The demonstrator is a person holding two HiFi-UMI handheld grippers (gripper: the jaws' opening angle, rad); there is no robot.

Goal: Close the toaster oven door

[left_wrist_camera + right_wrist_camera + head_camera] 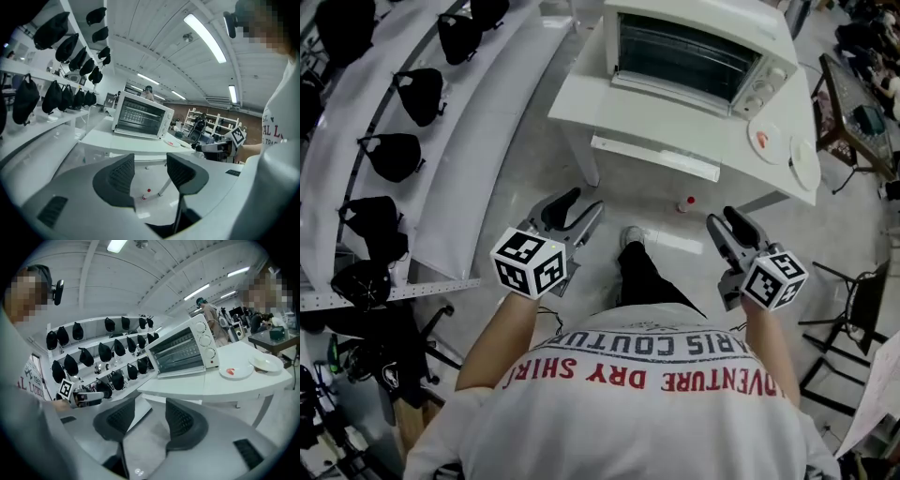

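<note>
The left tongs (581, 204) and right tongs (722, 218) both gape empty. The toaster oven door (684, 58) is likely stiff, light hinged glass and seemingly already upright; press its top edge.

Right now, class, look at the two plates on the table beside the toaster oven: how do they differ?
The nearer plate, close to the toaster oven, carries a small red bit; the farther plate looks bare. The nearer plate sits inward on the table; the farther plate lies by its edge. The nearer plate looks flat, the farther plate deeper-rimmed. Both are white and round.
</note>
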